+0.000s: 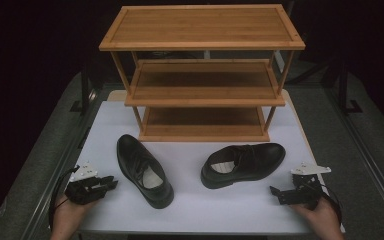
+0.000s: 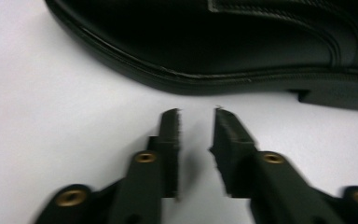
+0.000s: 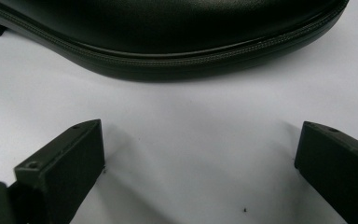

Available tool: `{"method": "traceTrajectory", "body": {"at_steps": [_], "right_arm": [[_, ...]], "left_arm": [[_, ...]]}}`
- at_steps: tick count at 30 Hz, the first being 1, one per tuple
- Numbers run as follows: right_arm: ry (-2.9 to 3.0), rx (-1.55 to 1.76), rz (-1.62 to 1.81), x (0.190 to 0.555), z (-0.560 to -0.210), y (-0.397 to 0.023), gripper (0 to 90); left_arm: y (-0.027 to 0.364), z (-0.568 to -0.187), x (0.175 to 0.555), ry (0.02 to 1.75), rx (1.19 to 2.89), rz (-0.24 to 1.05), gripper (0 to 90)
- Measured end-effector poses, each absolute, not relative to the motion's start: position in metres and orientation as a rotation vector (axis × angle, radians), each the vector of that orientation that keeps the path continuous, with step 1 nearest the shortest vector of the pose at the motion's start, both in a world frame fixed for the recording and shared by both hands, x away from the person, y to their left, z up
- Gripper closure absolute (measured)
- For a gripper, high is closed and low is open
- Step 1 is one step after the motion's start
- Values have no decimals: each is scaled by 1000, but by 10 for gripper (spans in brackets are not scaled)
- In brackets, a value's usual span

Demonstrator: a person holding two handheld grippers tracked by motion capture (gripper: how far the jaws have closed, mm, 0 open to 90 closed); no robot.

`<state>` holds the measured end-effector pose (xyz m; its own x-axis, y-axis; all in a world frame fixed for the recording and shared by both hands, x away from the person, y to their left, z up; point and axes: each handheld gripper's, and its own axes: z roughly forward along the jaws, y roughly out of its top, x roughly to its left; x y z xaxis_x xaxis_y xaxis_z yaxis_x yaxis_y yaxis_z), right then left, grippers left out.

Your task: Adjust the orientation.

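A white desk (image 1: 195, 205) on grey carpet, dark room; a 3-tier bamboo rack (image 1: 202, 75) at the far edge, 2 black leather shoes (image 1: 144, 170) nearer. Left tongs (image 1: 111, 183) are nearly clenched, empty; right tongs (image 1: 275, 192) are released.

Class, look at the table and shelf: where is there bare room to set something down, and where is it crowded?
All three tiers of the wooden rack are bare. The near table strip is free. The left shoe and right shoe crowd the middle.
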<state>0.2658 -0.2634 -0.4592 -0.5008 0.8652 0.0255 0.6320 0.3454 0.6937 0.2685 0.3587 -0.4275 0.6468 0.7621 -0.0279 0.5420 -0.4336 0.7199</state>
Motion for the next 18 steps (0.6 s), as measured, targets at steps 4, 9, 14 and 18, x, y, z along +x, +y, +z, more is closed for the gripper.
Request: {"method": "traceTrajectory", "body": {"at_steps": [4,9,14,18], "right_arm": [[2267,1323,934,266,-459,-263,11],[2267,1324,935,266,-459,-263,11],[2268,1321,936,266,-459,-263,11],[2268,1321,936,266,-459,-264,11]], "left_arm": [[364,-419,277,1056,2126,388,898],[370,-408,292,1087,2102,393,899],[373,-402,306,1098,2097,408,899],[375,-395,322,1104,2091,434,898]]}}
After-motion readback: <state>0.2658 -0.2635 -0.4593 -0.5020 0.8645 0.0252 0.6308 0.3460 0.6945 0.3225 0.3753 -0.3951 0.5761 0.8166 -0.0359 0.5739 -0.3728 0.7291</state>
